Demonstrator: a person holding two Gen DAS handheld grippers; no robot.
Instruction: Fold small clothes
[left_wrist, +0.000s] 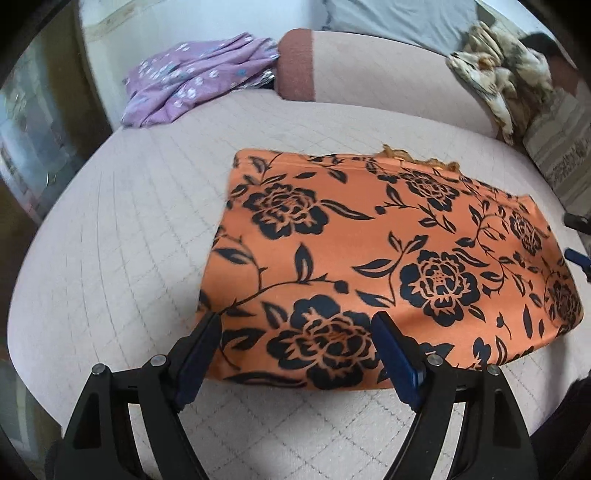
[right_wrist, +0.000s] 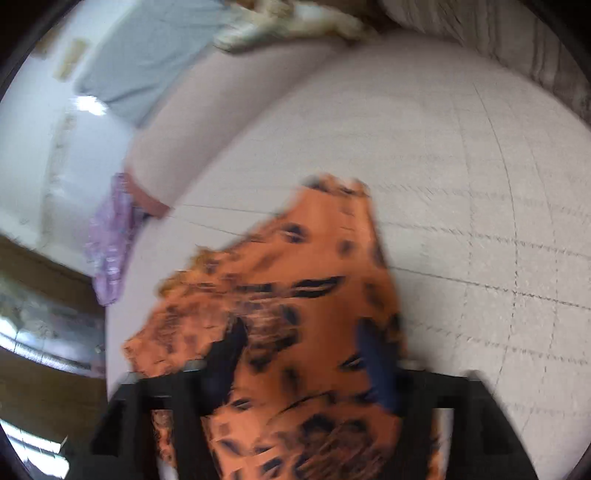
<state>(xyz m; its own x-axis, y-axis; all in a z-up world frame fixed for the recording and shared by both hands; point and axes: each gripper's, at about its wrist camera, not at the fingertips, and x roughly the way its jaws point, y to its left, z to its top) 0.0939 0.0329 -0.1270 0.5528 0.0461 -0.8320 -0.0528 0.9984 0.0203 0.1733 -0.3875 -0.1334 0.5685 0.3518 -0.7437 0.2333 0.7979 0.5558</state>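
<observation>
Meanwhile both fingers gape above the folded orange cloth (left_wrist: 388, 258), bare quilted bed (left_wrist: 129, 240) around.

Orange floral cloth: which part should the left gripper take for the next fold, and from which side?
Probably the near-left corner of the orange floral cloth. It lies flat on the quilted bed, and the left gripper hovers open just over that edge; come in low from the near side, pinching the hem.

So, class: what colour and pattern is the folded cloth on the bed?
Orange cloth with black flowers and leaves, clearest in the left wrist view.
</observation>
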